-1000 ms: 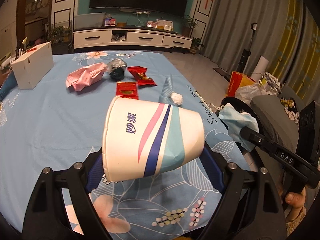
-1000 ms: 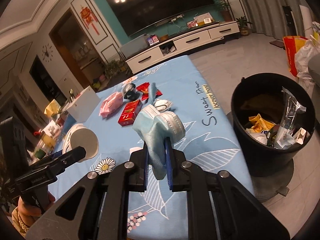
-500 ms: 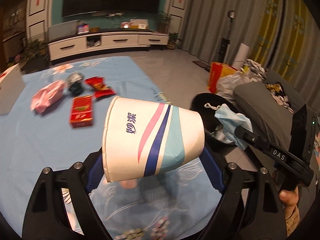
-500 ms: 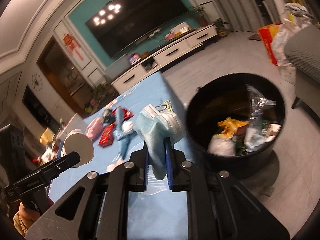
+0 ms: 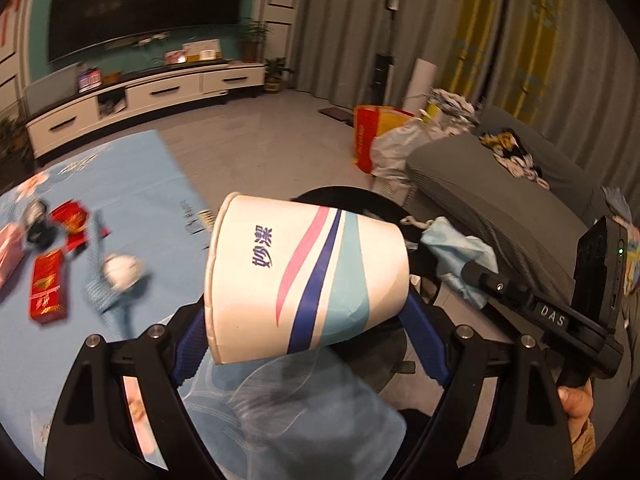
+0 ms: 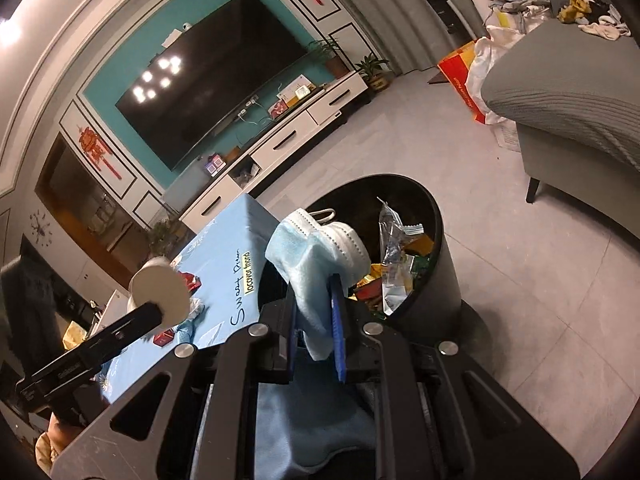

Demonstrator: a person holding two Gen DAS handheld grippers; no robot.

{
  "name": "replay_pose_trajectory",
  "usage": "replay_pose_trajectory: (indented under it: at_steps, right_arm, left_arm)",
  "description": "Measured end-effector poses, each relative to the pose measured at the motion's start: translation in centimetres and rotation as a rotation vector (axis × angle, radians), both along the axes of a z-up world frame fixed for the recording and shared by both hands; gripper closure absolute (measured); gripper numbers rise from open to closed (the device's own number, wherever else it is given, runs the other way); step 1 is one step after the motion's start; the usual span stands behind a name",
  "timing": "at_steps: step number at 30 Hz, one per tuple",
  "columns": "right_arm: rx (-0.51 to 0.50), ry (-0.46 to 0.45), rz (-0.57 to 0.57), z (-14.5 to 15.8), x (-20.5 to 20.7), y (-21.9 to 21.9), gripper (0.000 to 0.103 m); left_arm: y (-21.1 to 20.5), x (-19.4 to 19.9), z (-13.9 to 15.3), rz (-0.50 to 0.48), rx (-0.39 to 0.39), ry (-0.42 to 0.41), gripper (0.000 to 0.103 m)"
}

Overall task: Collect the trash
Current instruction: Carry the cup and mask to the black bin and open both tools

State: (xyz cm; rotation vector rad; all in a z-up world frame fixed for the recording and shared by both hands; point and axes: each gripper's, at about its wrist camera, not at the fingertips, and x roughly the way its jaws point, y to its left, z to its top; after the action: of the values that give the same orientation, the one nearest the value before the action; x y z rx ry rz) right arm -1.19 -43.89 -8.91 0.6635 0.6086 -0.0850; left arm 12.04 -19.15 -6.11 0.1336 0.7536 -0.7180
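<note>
Fingers on the left gripper (image 5: pixel 306 314) are spread wide and clamped across a paper cup (image 5: pixel 304 276), which lies on its side between the blue pads, mouth to the left and base to the right. Makes sense to grab it that way, I think: squeezing end to end is less likely to crush the thin wall.

Over on the right gripper (image 6: pixel 316 340) the fingers are nearly closed, pinching a blue face mask (image 6: pixel 316 248) by its lower part, so the rest flops up and forward above the tips, ear loop dangling.

Both pieces of trash are held out past the right edge of the table (image 6: pixel 224 256), over by the black trash bin (image 6: pixel 444 280) on the floor. The mask sits about over the bin's near-left rim; the cup hides most of the bin in the left view. The bin already has wrappers and a clear plastic bag in it.

On the table's far left there's more to collect: a red box (image 5: pixel 48 286), red wrapper (image 5: pixel 72 216), a crumpled white wad (image 5: pixel 120 270).

My guess is both drops come next.
</note>
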Motion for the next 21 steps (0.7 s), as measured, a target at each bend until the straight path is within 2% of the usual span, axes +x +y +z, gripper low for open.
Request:
replay_pose_trajectory:
  at_steps: [11, 18, 21]
  right_arm:
    - [0.007, 0.014, 0.007, -1.1, 2.7, -1.9, 0.087]
    - [0.011, 0.030, 0.014, -1.7, 5.4, -2.5, 0.087]
    - [0.023, 0.045, 0.017, -2.0, 6.6, -2.9, 0.083]
  left_arm:
    - [-6.6, 2.2, -3.5, -0.079, 0.099, 0.013, 0.018]
    - [-8.1, 4.1, -4.9, -0.091, 0.120, 0.019, 0.018]
    - [-8.4, 4.5, -5.3, -0.091, 0.134, 0.021, 0.018]
